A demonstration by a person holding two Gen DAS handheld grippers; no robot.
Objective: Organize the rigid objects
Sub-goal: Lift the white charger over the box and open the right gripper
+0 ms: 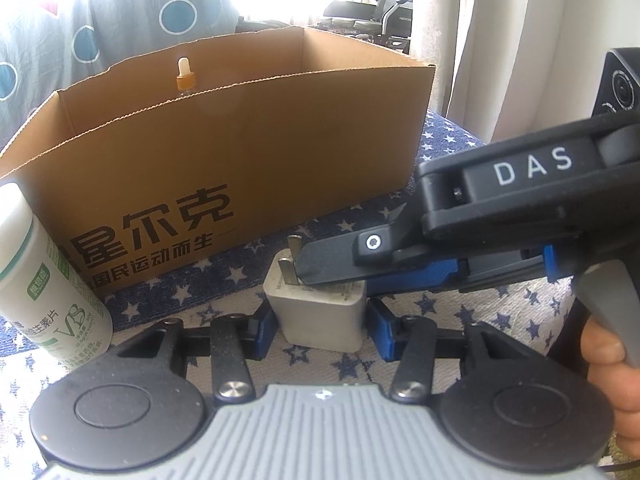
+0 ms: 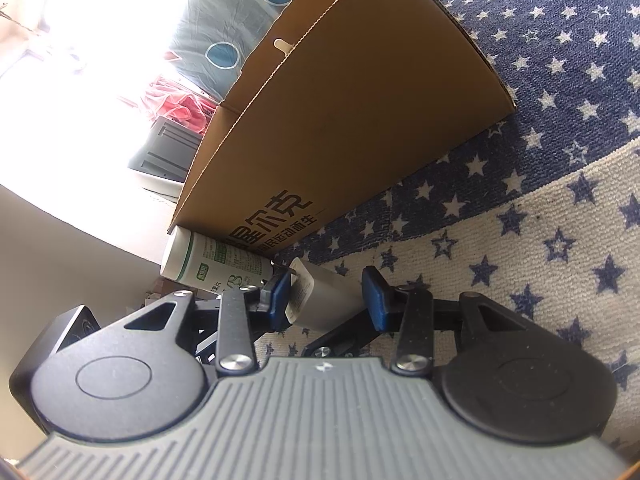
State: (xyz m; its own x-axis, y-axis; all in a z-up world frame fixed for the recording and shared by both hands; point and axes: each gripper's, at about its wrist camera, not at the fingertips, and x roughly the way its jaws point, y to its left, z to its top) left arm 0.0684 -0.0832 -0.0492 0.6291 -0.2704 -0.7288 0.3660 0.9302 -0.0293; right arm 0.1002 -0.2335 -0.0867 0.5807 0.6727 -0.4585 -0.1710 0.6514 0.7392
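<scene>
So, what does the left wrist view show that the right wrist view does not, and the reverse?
Only the left wrist view: the right tool reaching in over the charger, with the letters DAS on its body, the hand holding it, and a black chair by the window. Only the right wrist view: a red cloth and a dark cabinet behind the cardboard box. Both: that box with a dropper top inside it, the white bottle beside it, the charger between each view's own tool fingers, and the starred cloth.
</scene>
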